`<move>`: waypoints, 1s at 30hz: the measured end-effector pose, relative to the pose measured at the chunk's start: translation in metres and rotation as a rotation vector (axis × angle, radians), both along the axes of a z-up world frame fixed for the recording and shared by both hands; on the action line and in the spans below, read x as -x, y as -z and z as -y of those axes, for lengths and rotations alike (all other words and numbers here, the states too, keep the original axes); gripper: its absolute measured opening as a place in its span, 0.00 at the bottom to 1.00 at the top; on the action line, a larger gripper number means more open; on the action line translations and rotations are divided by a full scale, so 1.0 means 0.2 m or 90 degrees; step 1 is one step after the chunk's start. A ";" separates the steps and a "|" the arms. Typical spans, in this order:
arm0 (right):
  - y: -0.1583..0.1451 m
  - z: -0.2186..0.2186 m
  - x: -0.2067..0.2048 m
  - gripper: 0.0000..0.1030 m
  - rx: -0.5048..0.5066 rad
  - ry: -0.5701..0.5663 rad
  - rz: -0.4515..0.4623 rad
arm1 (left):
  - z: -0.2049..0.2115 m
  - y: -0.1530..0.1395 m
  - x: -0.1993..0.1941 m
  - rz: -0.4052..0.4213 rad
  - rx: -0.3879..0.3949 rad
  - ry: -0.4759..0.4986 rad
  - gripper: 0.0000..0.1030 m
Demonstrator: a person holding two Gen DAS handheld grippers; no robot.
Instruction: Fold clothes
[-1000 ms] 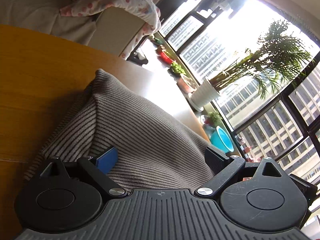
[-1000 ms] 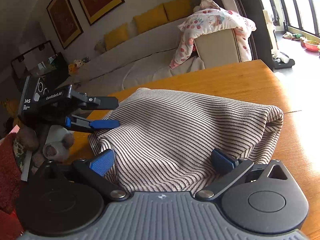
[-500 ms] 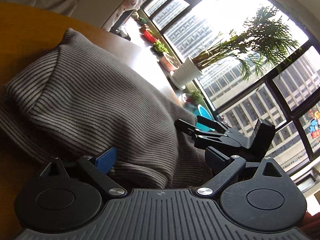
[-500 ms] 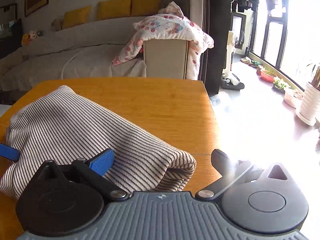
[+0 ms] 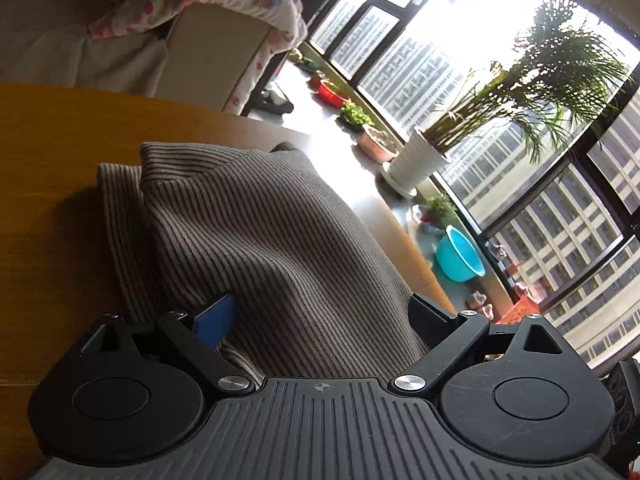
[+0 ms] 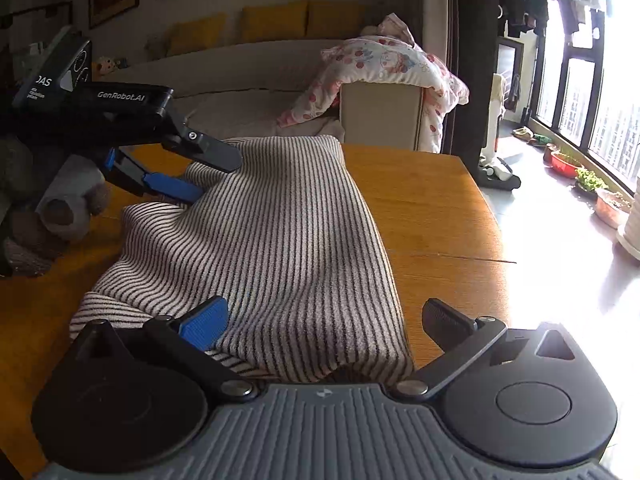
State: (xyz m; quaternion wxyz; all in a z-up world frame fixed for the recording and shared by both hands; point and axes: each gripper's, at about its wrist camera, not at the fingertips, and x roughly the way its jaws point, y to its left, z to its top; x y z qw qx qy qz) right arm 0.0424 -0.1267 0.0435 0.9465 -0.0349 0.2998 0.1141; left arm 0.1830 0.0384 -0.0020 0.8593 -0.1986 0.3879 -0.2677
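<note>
A folded striped knit garment (image 6: 280,240) lies on the wooden table (image 6: 432,216); it also fills the left wrist view (image 5: 272,248). My right gripper (image 6: 324,320) is open, its jaws wide apart over the garment's near end. My left gripper (image 5: 324,316) is open too, with the cloth lying between its fingers. In the right wrist view the left gripper (image 6: 208,176) sits at the garment's far left corner, jaws parted with the cloth edge between them.
A stuffed toy (image 6: 52,208) sits at the table's left edge. A sofa with a floral blanket (image 6: 392,68) stands behind the table. Potted plants (image 5: 420,160) and a blue basin (image 5: 460,256) line the window past the table's right edge.
Both grippers have shifted around the garment. The garment now lies folded narrower and lengthwise on the table. The left gripper is back in the right wrist view at the far left corner.
</note>
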 end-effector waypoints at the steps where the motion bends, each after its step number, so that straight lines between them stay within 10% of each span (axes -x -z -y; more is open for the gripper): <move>1: -0.02 0.00 0.01 1.00 -0.008 -0.018 -0.003 | -0.01 -0.02 0.04 0.006 -0.004 -0.002 0.93; 13: 0.01 -0.05 -0.07 1.00 0.093 0.034 -0.002 | -0.15 -0.06 0.34 0.070 -0.229 -0.085 0.94; 23: 0.05 -0.13 0.03 1.00 -0.021 -0.021 -0.058 | -0.12 -0.17 0.44 0.113 0.018 0.032 0.94; 30: -0.04 -0.10 0.10 1.00 0.041 -0.051 -0.013 | -0.04 0.01 0.47 0.053 -0.063 0.036 0.94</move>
